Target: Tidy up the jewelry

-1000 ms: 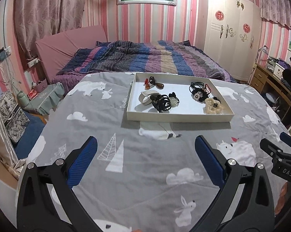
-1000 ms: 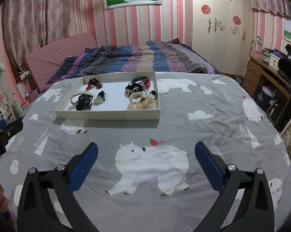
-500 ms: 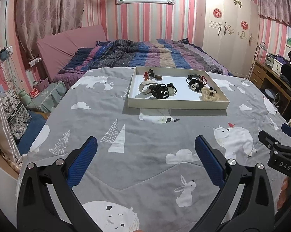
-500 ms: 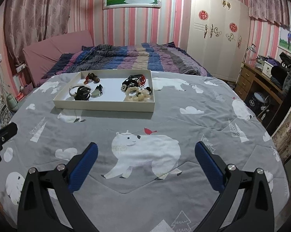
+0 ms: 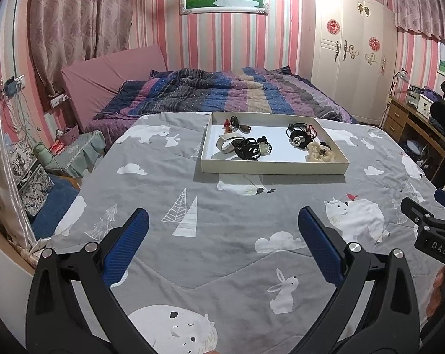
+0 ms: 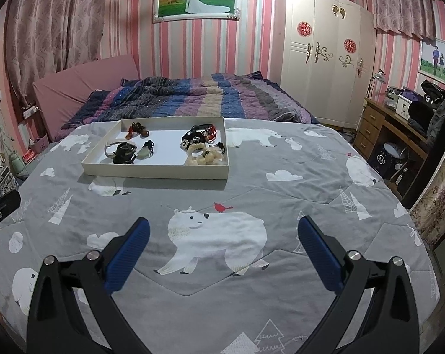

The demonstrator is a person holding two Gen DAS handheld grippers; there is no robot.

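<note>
A shallow white tray lies on the grey animal-print bedspread, far ahead of both grippers; it also shows in the right wrist view. In it lie small groups of jewelry: a black bracelet pile, a dark beaded tangle with red, a cream beaded piece and a small red-brown piece. My left gripper is open and empty above the bedspread. My right gripper is open and empty too.
The grey bedspread covers a round bed. A striped quilt lies behind the tray. A wooden desk with clutter stands at the right, a white wardrobe behind. The other gripper's tip shows at the frame edge.
Both grippers have pulled back and risen from the tray, which now looks smaller and farther. Both jaws stay wide open and empty.
</note>
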